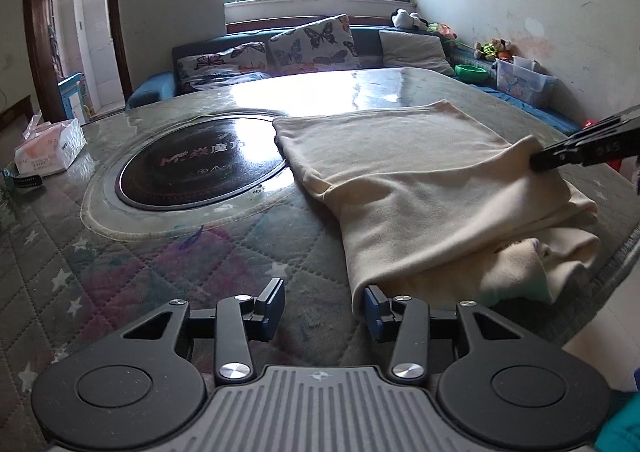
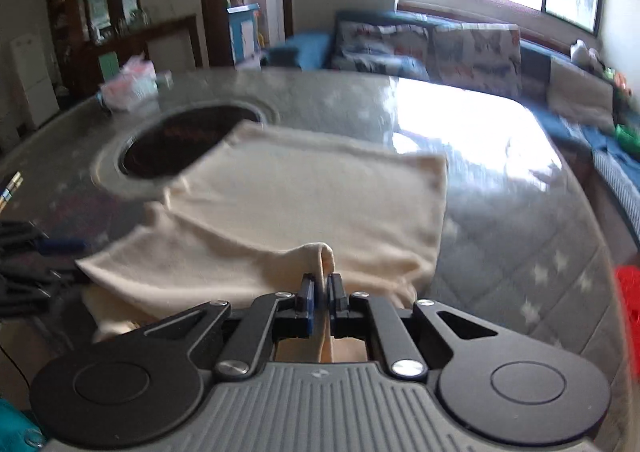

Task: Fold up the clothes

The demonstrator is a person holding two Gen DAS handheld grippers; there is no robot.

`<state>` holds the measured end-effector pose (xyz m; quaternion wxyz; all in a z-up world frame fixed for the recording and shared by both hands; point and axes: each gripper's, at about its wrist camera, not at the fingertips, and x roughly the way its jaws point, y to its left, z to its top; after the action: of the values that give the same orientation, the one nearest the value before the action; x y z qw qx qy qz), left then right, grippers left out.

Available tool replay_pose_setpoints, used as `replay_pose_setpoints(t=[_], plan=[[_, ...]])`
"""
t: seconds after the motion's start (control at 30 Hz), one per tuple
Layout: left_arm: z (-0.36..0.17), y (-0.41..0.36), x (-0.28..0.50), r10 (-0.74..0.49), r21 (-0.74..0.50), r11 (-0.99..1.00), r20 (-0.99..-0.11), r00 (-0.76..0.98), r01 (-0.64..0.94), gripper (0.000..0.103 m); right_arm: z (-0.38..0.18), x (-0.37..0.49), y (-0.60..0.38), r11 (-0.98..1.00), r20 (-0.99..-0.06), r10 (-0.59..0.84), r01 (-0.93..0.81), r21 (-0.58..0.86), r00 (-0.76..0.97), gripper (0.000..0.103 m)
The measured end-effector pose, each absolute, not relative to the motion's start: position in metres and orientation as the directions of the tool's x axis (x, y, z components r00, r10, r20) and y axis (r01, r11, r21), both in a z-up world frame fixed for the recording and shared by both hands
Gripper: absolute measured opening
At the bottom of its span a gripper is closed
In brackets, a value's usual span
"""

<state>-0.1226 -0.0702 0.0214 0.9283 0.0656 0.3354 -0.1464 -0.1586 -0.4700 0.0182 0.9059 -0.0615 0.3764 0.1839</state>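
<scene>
A cream garment (image 1: 420,188) lies partly folded on the round table, its far end flat and its near end bunched in layers by the table's edge. It also shows in the right wrist view (image 2: 304,196). My left gripper (image 1: 324,310) is open and empty, low over the table at the garment's near left corner; its right finger touches the cloth edge. My right gripper (image 2: 320,292) is shut on a pinched fold of the garment's edge. It shows in the left wrist view (image 1: 538,163) as a black tip at the garment's right side.
The table (image 1: 160,252) has a quilted cover under glass and a black round hotplate (image 1: 200,164) in the middle. A tissue pack (image 1: 50,148) sits at the far left. A sofa with cushions (image 1: 308,40) and a window lie beyond. The table's edge drops off at right.
</scene>
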Motion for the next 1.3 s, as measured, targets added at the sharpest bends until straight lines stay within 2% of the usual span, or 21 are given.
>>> replay_pose_setpoints(t=[0.17,0.43,0.6,0.7,0.87,0.97,1.3], plan=[[0.035,-0.057,-0.126,-0.265,0.007,0.937,-0.640,0.722,0.350,0.046,0.018,-0.164,-0.478,0.923,-0.689,0.294,-0.385,0.024,0.662,0.009],[0.057,-0.068,-0.100,-0.339,-0.055,0.923,-0.581,0.740,0.380,0.044,0.024,-0.159,-0.478,0.916,-0.661,0.321,-0.399,0.036,0.678,0.009],[0.052,-0.095,-0.077,-0.397,-0.091,0.900,-0.575,0.715,0.426,0.041,0.012,-0.151,-0.470,0.908,-0.674,0.338,-0.416,0.050,0.657,0.009],[0.047,-0.107,-0.065,-0.426,-0.107,0.885,-0.582,0.693,0.454,0.036,0.005,-0.148,-0.466,0.905,-0.680,0.346,-0.422,0.058,0.647,0.009],[0.034,-0.107,-0.054,-0.409,-0.106,0.892,-0.606,0.682,0.440,0.035,-0.002,-0.144,-0.465,0.907,-0.687,0.344,-0.416,0.066,0.640,0.009],[0.026,-0.106,-0.048,-0.399,-0.106,0.896,-0.620,0.676,0.431,0.029,-0.008,-0.142,-0.468,0.910,-0.694,0.341,-0.408,0.075,0.634,0.009],[0.035,-0.096,-0.046,-0.378,-0.091,0.908,-0.604,0.702,0.410,0.029,0.002,-0.147,-0.468,0.894,-0.668,0.373,-0.443,0.072,0.644,0.009]])
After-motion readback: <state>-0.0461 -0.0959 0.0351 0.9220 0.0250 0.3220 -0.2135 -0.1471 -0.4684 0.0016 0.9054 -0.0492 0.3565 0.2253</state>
